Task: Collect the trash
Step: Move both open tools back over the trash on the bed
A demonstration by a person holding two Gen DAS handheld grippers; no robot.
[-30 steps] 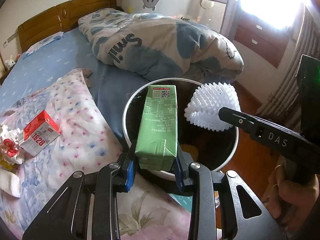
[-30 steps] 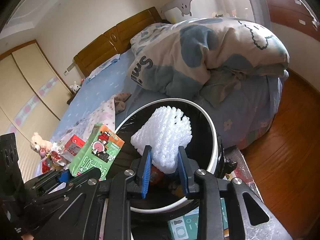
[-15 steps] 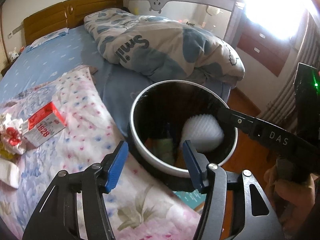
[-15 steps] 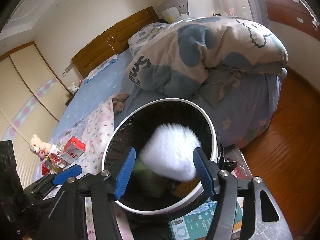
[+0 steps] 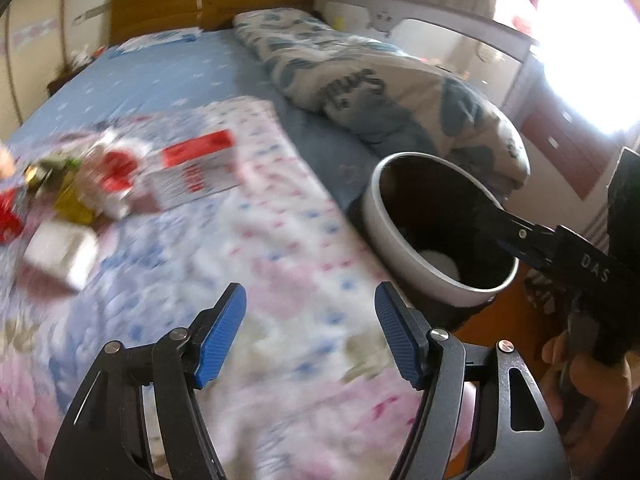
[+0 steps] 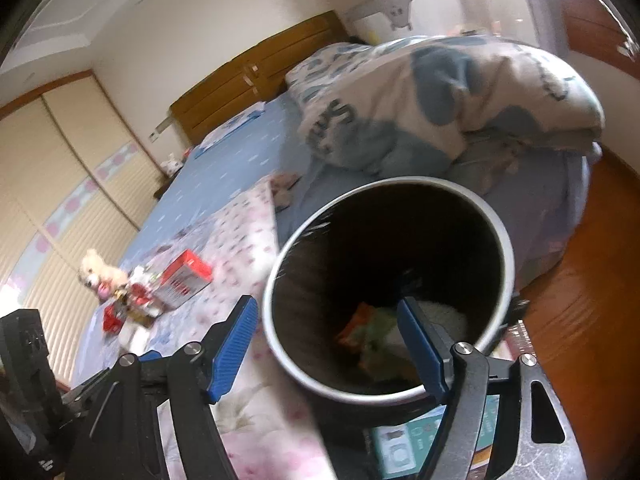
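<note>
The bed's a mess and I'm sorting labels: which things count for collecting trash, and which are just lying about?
For the job:
- trash bin
- red-and-white carton
- wrapper pile
- white box

Lying about:
- folded duvet
- plush toy
- floral cover

Green carton [image 6: 376,332] and white foam [image 6: 444,314] now lie in the bin [image 6: 506,240].

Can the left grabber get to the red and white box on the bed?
Probably yes. The left gripper is open and empty, and only flat flowered blanket lies between it and the red and white box, which sits uncovered beside other litter.
</note>
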